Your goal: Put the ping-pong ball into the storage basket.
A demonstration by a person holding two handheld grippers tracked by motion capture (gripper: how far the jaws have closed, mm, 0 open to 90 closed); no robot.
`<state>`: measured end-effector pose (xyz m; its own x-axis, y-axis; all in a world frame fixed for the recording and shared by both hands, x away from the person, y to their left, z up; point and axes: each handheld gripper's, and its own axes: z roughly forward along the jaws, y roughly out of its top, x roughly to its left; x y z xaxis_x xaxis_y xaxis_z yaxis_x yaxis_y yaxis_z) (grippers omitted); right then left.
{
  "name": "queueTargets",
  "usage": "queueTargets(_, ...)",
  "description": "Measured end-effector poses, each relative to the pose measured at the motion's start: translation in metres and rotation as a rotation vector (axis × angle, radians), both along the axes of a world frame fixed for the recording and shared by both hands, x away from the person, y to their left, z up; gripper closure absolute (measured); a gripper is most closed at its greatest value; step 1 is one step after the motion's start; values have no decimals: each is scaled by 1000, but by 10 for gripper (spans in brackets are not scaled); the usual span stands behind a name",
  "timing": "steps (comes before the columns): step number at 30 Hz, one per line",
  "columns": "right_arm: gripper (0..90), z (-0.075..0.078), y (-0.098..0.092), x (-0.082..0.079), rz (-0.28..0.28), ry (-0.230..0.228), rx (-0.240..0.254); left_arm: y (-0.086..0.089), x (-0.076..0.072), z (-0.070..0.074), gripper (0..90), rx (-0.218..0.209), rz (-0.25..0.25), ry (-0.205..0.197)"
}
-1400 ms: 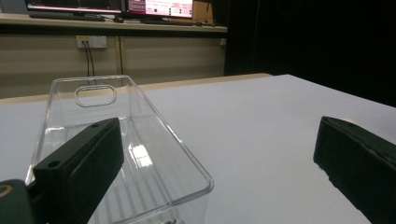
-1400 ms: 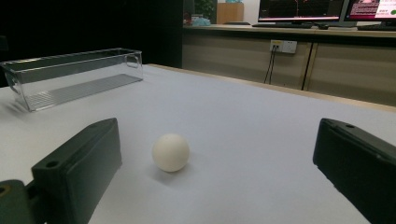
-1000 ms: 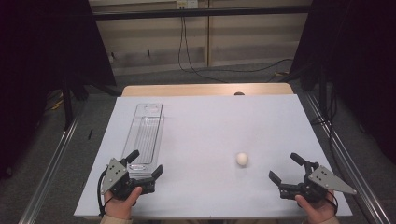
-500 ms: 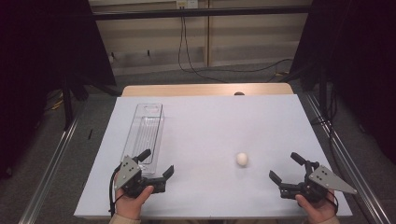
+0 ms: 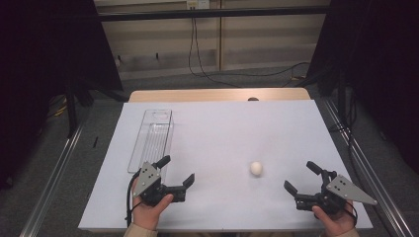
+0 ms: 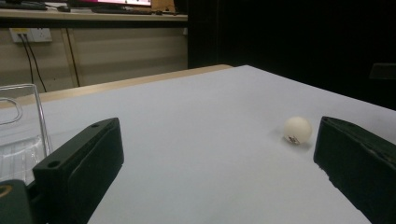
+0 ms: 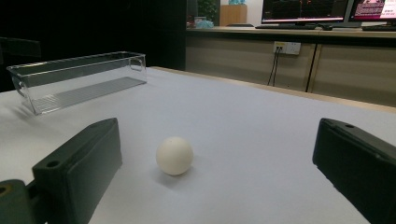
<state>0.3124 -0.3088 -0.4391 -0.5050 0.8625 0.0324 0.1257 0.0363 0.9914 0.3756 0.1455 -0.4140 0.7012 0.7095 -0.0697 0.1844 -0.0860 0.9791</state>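
Observation:
A small white ball (image 5: 256, 168) lies on the white table (image 5: 222, 128), right of centre near the front. My left gripper (image 5: 176, 170) is open, low over the table to the ball's left, with nothing between its jaws. In the left gripper view the ball (image 6: 297, 130) sits just inside the right jaw's line, farther off. My right gripper (image 5: 299, 176) is open too, right of the ball. In the right gripper view the ball (image 7: 174, 156) rests a short way ahead between the jaws, nearer the left one.
A long clear plastic tray (image 5: 153, 138) lies lengthwise on the table's left side, its near end just behind my left gripper. The tray (image 7: 74, 81) stands at the far left of the right gripper view. A wooden strip (image 5: 217, 95) edges the far side.
My left gripper has slid to the right along the table's front, away from the tray's near end and closer to the ball. The right gripper and the ball have stayed put.

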Motion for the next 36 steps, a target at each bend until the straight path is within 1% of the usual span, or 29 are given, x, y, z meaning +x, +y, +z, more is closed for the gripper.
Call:
queueTargets(1, 9, 0, 0, 0, 0, 0, 0, 0, 0, 0, 17, 0, 0, 0)
queueTargets(2, 9, 0, 0, 0, 1, -1, -1, -1, 0, 0, 17, -8, 4, 5)
queueTargets(3, 9, 0, 0, 0, 4, 1, 1, -2, 0, -1, 17, -14, -3, 6)
queueTargets(4, 9, 0, 0, 0, 3, -1, -4, -3, 1, -1, 17, 10, -8, 3)
queueTargets(7, 10, 0, 0, 1, -4, 4, -3, -5, 1, -2, 17, 9, -6, 6)
queueTargets(8, 9, -1, 1, 1, -3, 5, -4, -6, 2, -2, 17, 9, -16, 4)
queueTargets(10, 10, 0, 1, 0, 2, 9, -6, -10, 2, -2, 17, -4, -19, 9)
queueTargets(13, 10, 0, 1, 0, 2, 4, -3, -11, 3, -1, 16, 6, -29, 2)
queueTargets(14, 10, 0, 1, 0, 2, 4, -2, -13, 3, -2, 16, -4, -29, 10)
queueTargets(16, 10, -1, 1, 0, 2, 7, -6, -15, 4, -2, 16, 7, -31, 9)
queueTargets(18, 10, -1, 1, 1, 5, 9, -7, -18, 5, -2, 17, -1, -40, 9)
queueTargets(19, 10, -1, 1, 1, 3, 8, -8, -20, 4, -3, 16, -4, -43, 16)
queueTargets(22, 11, 0, 1, 1, 7, 8, -2, -21, 5, -4, 17, 11, -46, 15)
queueTargets(23, 11, 0, 2, 1, 6, 7, -7, -23, 5, -4, 17, -7, -47, 18)
queueTargets(24, 11, 0, 1, 1, 9, 6, -10, -25, 6, -4, 17, 4, -54, 12)
queueTargets(25, 11, 0, 2, 1, 6, 7, -7, -25, 6, -4, 17, 4, -54, 12)
queueTargets(26, 11, 0, 2, 1, 6, 7, -8, -25, 6, -4, 17, 16, -56, 14)
queueTargets(27, 10, -1, 2, 1, 9, 6, -10, -27, 7, -5, 17, 9, -54, 14)
queueTargets(29, 11, 0, 2, 1, 4, 9, -9, -28, 8, -5, 17, 9, -61, 10)
queueTargets(31, 11, 0, 2, 1, 2, 11, -9, -31, 8, -5, 17, 0, -56, 17)
queueTargets(32, 11, 0, 2, 1, 1, 12, -8, -31, 9, -5, 17, 11, -63, 11)
queueTargets(33, 11, 0, 2, 1, 1, 12, -8, -33, 9, -5, 17, 1, -67, 14)
queueTargets(35, 12, 0, 2, 1, 3, 13, -10, -35, 10, -6, 18, 25, -65, 10)
queueTargets(36, 12, 0, 2, 1, 1, 15, -8, -35, 10, -6, 18, 25, -65, 10)
